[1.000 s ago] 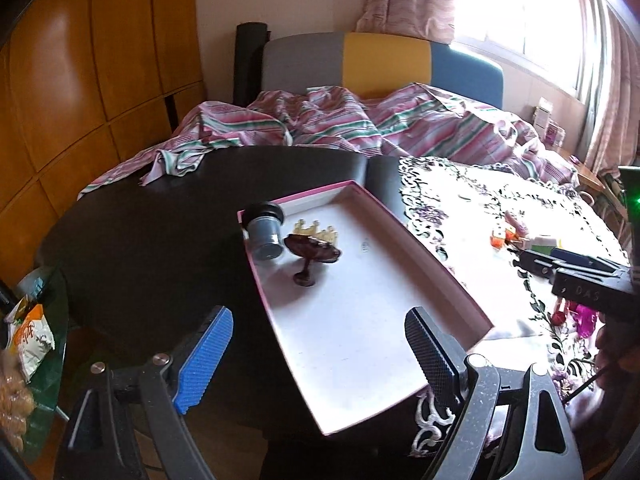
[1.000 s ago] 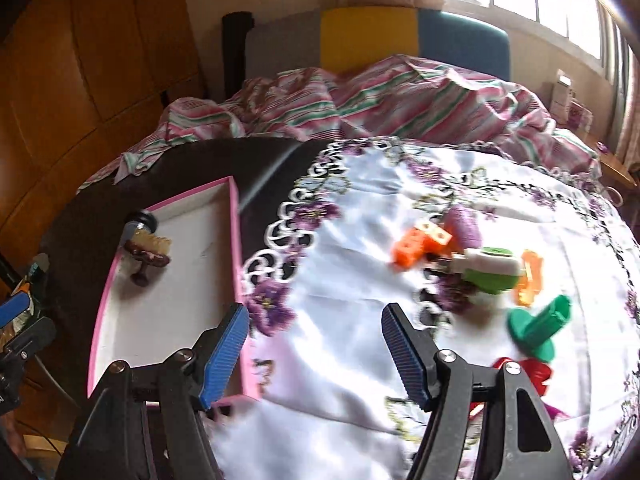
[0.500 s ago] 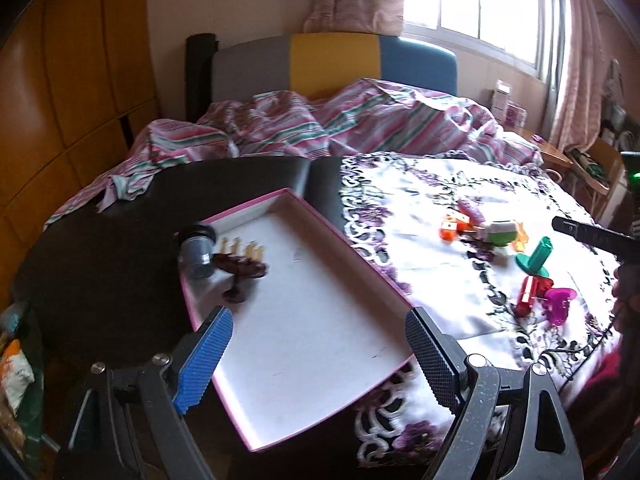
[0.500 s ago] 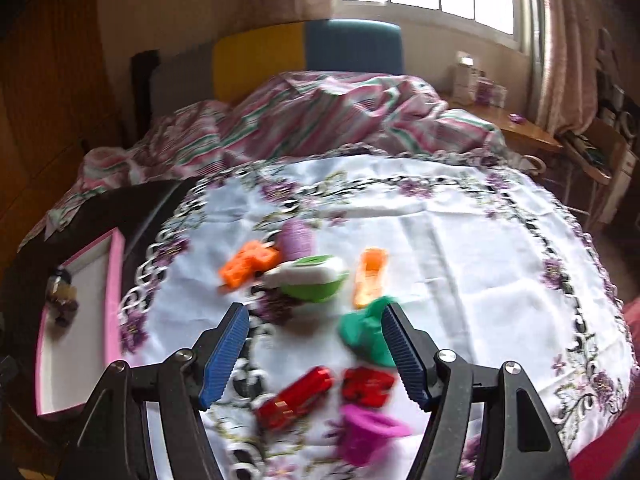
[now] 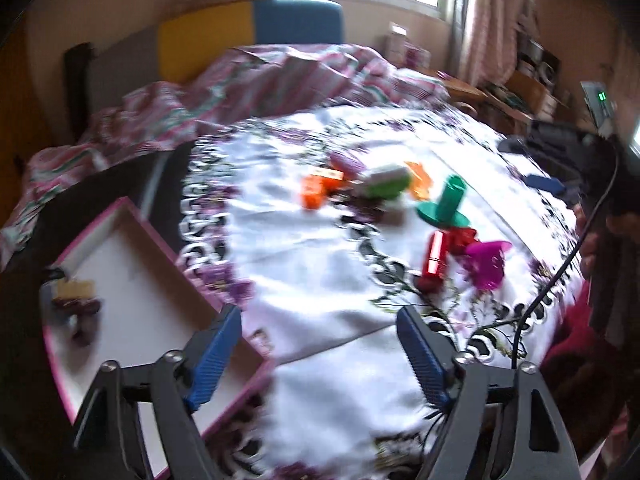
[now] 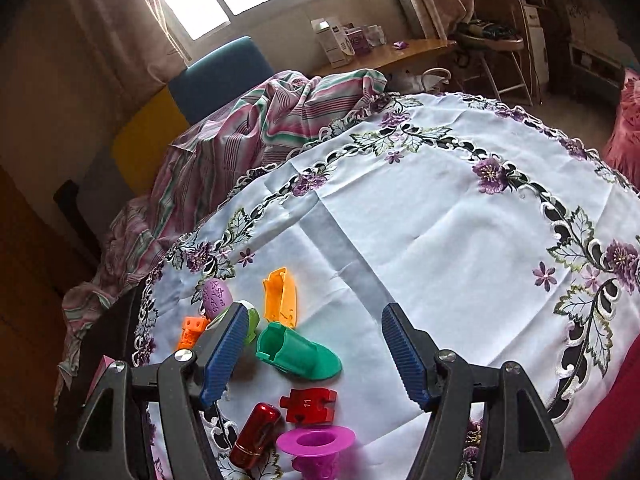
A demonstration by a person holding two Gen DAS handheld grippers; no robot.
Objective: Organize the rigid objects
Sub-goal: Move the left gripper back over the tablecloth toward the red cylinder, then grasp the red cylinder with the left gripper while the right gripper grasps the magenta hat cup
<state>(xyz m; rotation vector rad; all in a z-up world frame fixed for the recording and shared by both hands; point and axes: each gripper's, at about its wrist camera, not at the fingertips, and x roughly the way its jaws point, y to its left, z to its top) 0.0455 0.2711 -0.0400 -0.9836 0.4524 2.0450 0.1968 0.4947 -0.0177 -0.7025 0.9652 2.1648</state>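
Small plastic toys lie on the white embroidered tablecloth (image 6: 440,208): a green piece (image 6: 298,350) (image 5: 446,202), a red puzzle piece (image 6: 308,404), a red cylinder (image 6: 254,434) (image 5: 434,254), a magenta hat-shaped piece (image 6: 316,440) (image 5: 486,262), an orange piece (image 6: 280,296), an orange cube (image 5: 314,192) and a purple egg (image 6: 216,294). A pink-rimmed white tray (image 5: 160,240) at the left holds a dark toy (image 5: 76,306). My left gripper (image 5: 320,354) is open above the cloth beside the tray. My right gripper (image 6: 312,354) is open above the green piece.
A striped pink blanket (image 6: 248,128) covers a bed behind the round table. A chair with yellow and blue back (image 5: 248,32) stands behind it. A wooden desk (image 6: 384,54) with boxes is at the back right. The dark table edge (image 5: 80,196) shows left of the cloth.
Both views have swung right. The left gripper moved from over the tray toward the cloth and toys. The right gripper moved in closer over the toys. Both stay open.
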